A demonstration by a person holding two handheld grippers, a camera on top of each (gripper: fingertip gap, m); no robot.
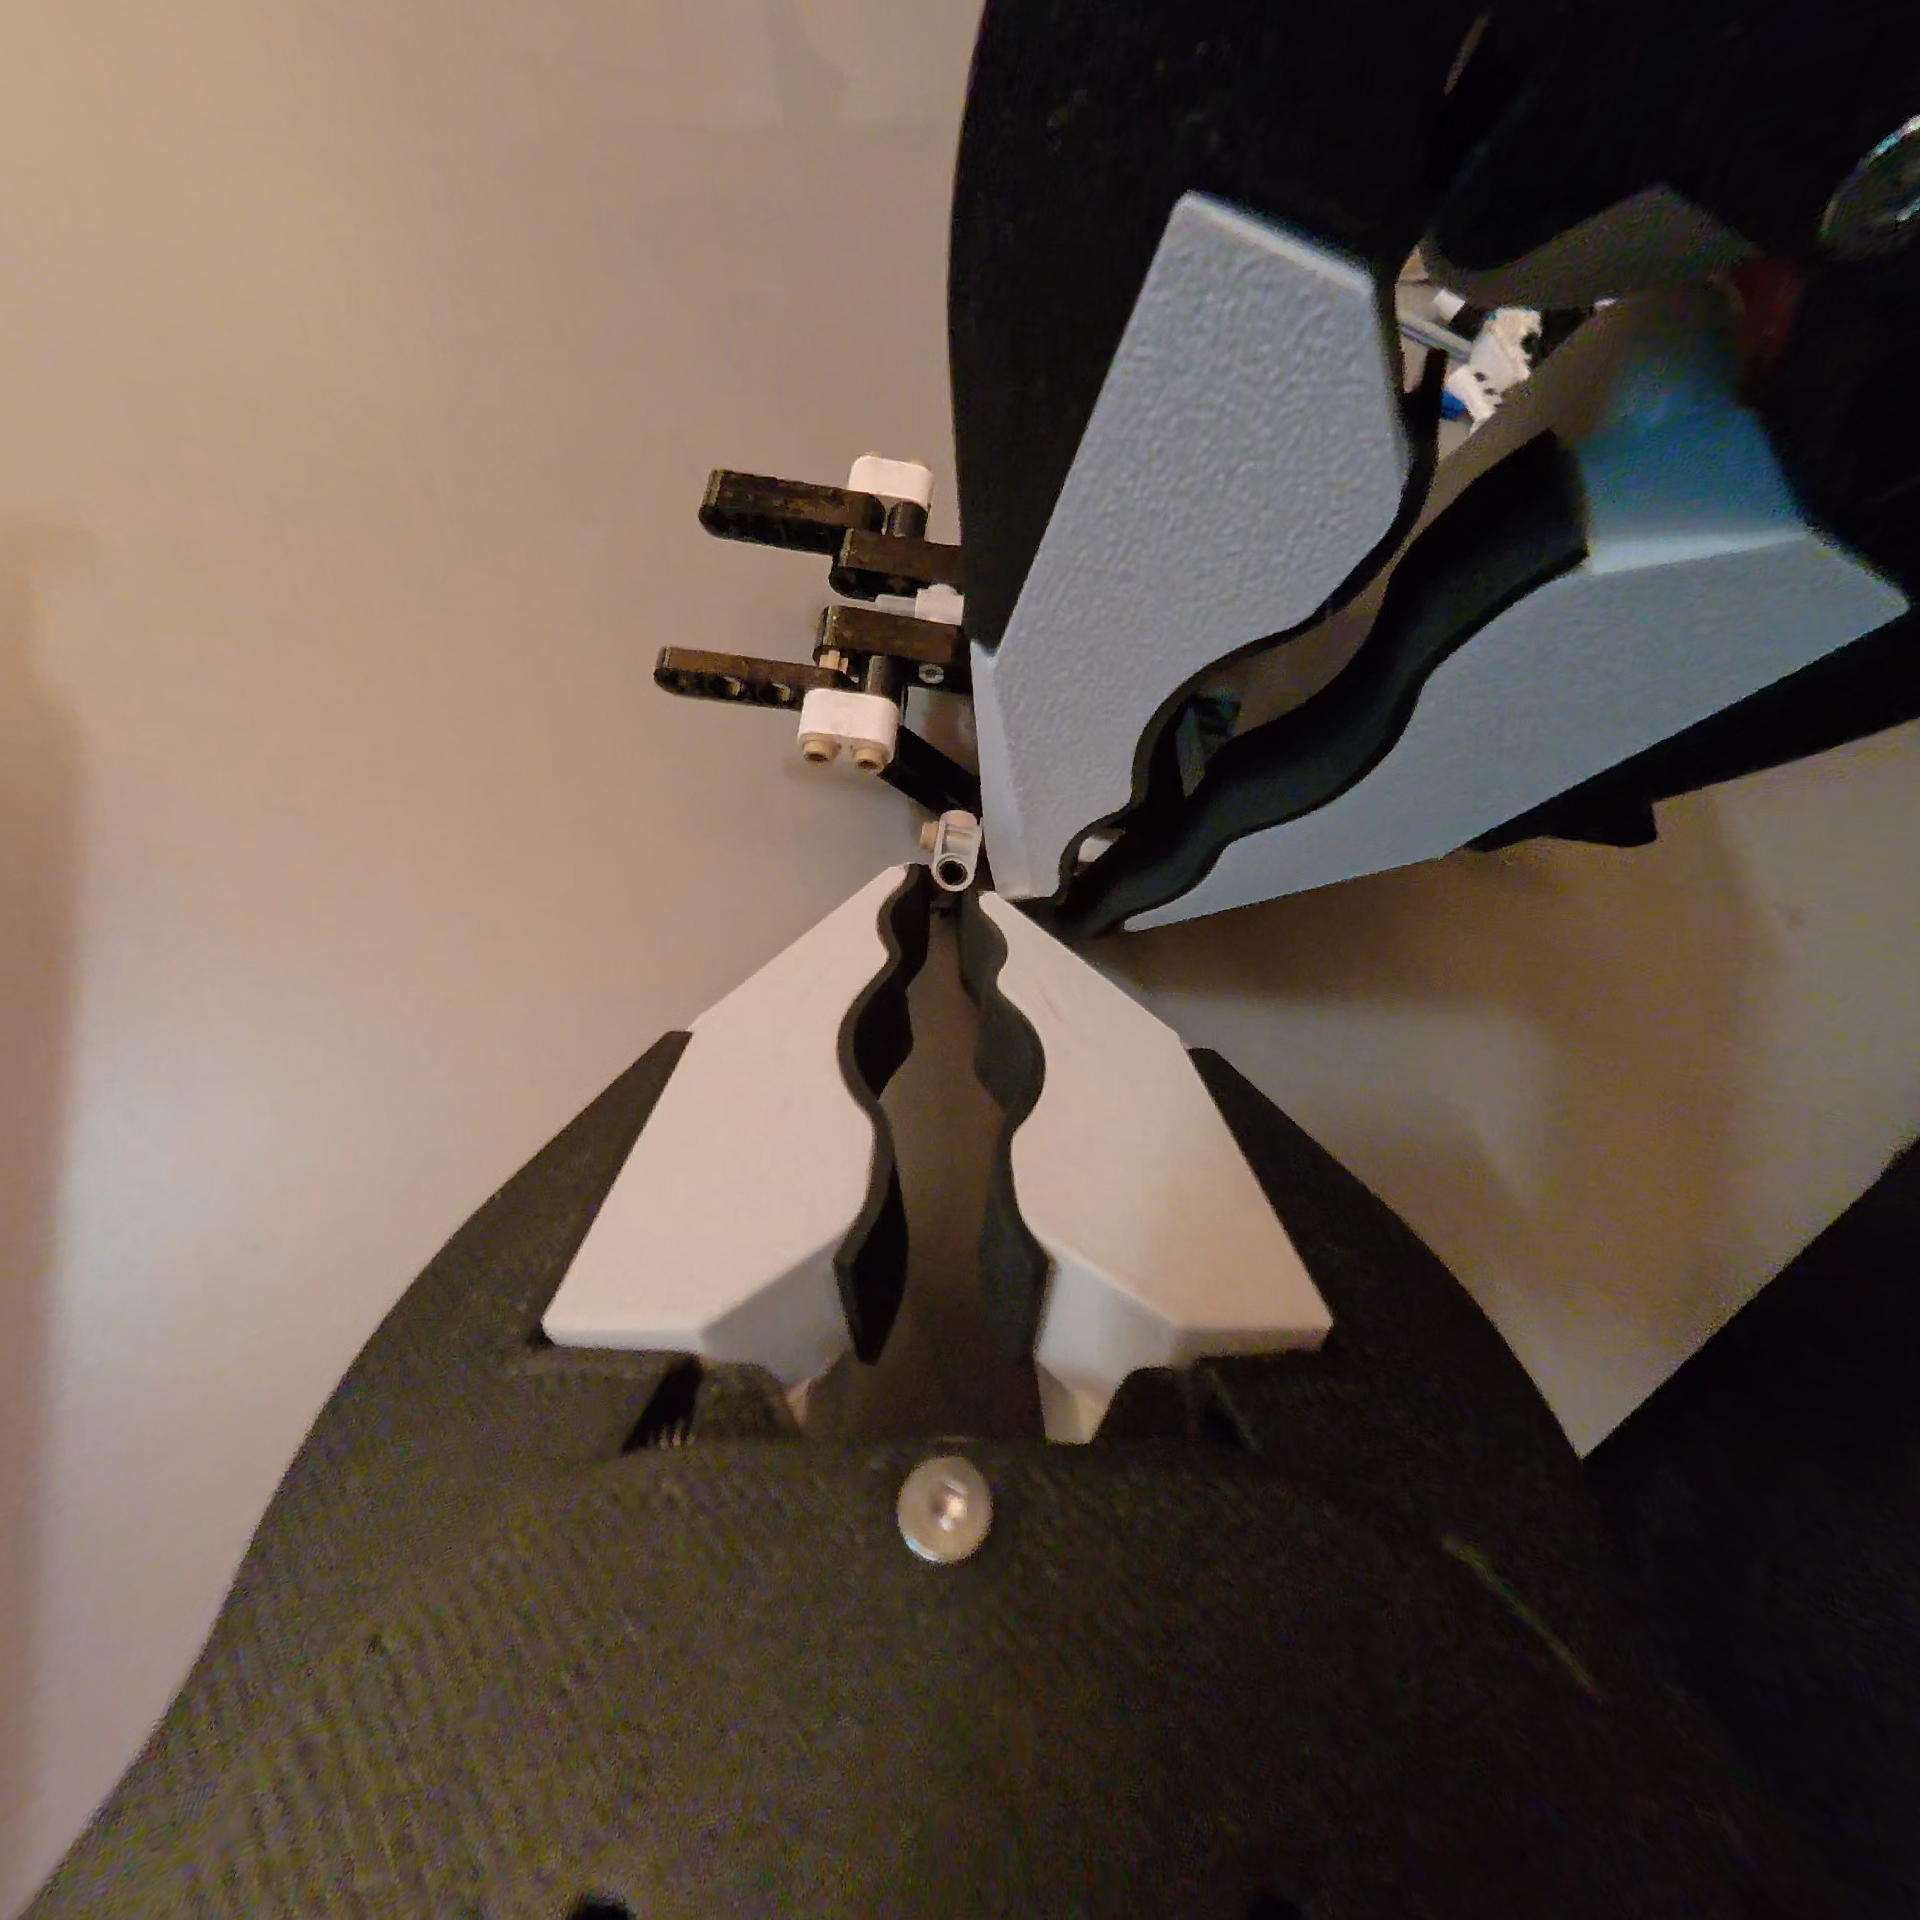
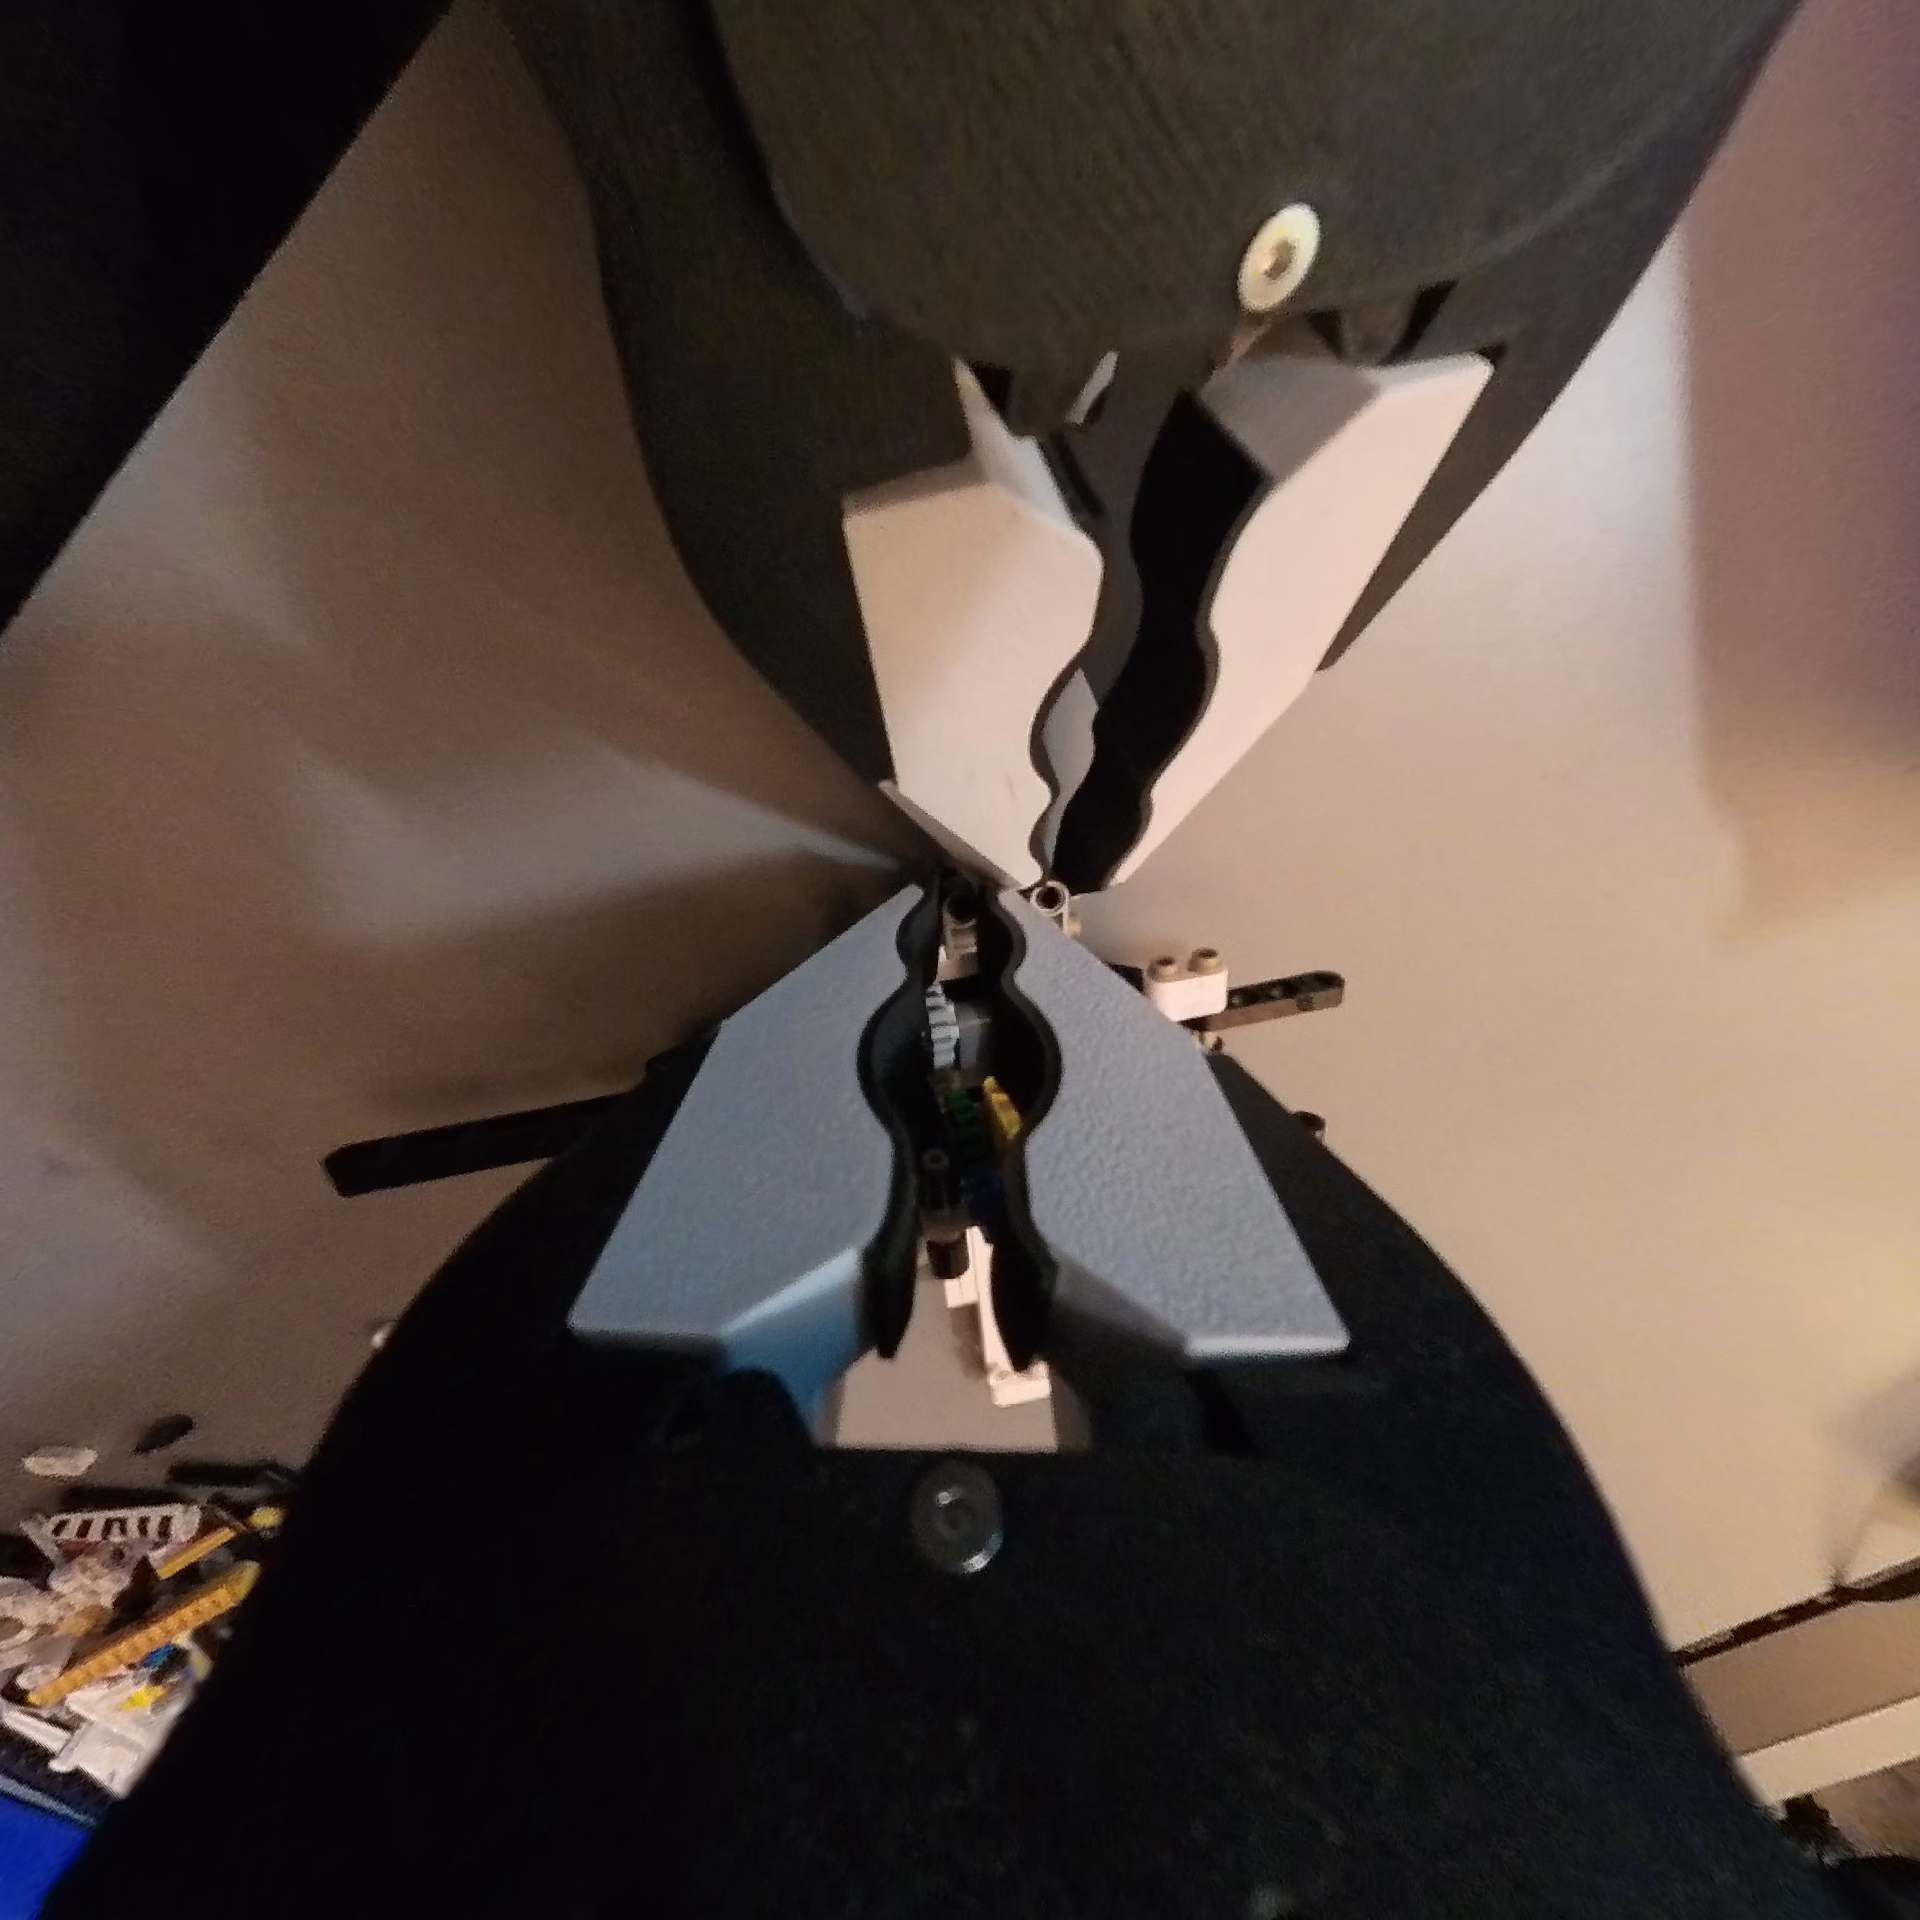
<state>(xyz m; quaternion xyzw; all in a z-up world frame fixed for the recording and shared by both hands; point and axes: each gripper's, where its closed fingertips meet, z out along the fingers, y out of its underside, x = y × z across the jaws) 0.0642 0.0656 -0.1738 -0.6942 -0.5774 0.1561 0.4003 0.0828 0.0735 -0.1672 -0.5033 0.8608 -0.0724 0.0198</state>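
Right tongs [image 2: 961, 914] clamp a brick model [image 1: 862, 623]; left tongs [image 1: 951, 899] pinch its grey connector [image 1: 954, 854], mid-fitting.

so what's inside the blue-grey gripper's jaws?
A brick-built assembly: grey gear rack, green and yellow parts, white beam. How far it runs below is hidden by the fingers.

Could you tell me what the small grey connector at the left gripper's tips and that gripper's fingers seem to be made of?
The small grey connector looks like moulded hard plastic, smooth with a slight sheen and a clean round hole. The left gripper's fingers seem matte, pale grey rigid plastic with crisp facets, perhaps printed; their wavy black inner lining looks like rubber, though that is uncertain.
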